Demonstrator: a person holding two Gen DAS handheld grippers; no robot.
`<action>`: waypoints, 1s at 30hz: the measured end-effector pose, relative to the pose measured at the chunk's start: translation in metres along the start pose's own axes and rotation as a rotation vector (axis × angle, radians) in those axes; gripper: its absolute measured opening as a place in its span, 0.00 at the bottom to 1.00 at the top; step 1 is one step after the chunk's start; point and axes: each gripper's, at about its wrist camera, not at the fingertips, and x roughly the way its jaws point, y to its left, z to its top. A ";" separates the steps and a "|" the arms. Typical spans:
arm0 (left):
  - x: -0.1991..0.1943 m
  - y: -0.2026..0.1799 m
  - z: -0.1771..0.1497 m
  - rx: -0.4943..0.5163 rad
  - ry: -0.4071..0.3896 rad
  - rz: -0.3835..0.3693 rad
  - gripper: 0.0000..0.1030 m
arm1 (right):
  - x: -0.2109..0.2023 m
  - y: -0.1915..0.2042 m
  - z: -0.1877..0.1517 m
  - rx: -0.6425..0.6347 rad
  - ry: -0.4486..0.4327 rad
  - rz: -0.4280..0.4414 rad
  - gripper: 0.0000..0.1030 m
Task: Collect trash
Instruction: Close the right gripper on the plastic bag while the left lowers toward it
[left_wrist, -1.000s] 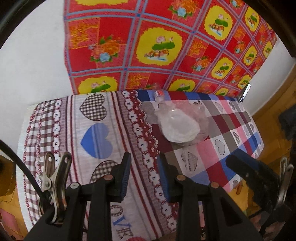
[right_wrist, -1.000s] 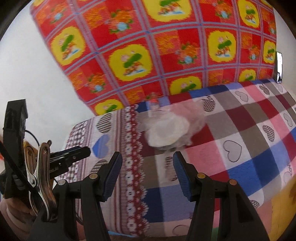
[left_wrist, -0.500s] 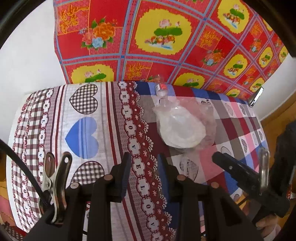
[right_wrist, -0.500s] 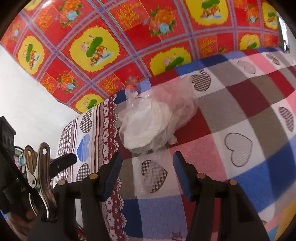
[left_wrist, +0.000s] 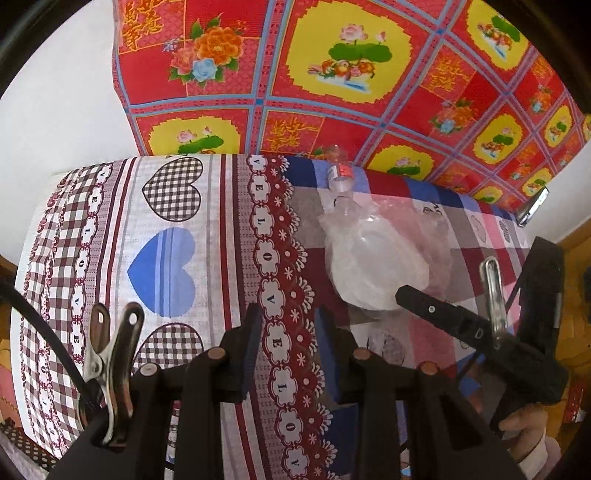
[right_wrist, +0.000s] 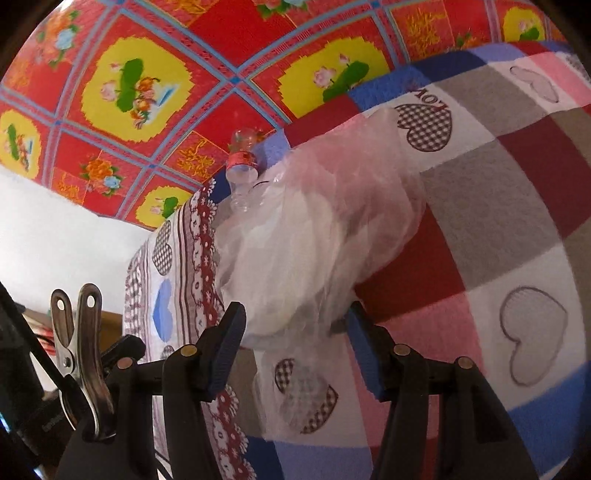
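Observation:
A clear plastic bag (left_wrist: 376, 266) with white stuff inside lies on the patterned tablecloth (left_wrist: 166, 258). Right behind the bag (right_wrist: 314, 240), by the wall, stands a clear plastic bottle (left_wrist: 340, 173) with a red label. My right gripper (right_wrist: 295, 332) is open, and the bag's near end shows between its blue pads without being pressed. One black finger of it (left_wrist: 424, 302) reaches the bag's near edge in the left wrist view. My left gripper (left_wrist: 288, 339) hovers open over the cloth, left of the bag, with nothing between its fingers.
A red and yellow flowered sheet (left_wrist: 351, 74) covers the wall behind the table. A small dark flat object (left_wrist: 532, 206) lies at the far right corner. The bottle (right_wrist: 242, 162) stands close to the bag's far end. The cloth's left half is bare.
Both grippers have come down toward the table. The right one has moved in on the bag, whose near end now sits between its fingers. Neither gripper's opening has changed.

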 end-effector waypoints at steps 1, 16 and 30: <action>0.001 0.000 0.001 -0.003 0.001 0.004 0.30 | 0.001 0.000 0.003 -0.004 0.001 0.007 0.53; 0.030 -0.020 0.029 -0.027 0.012 0.013 0.30 | -0.019 -0.006 0.020 -0.137 -0.014 -0.007 0.10; 0.082 -0.073 0.082 0.029 0.030 -0.005 0.47 | -0.041 -0.039 0.022 -0.143 -0.008 -0.066 0.10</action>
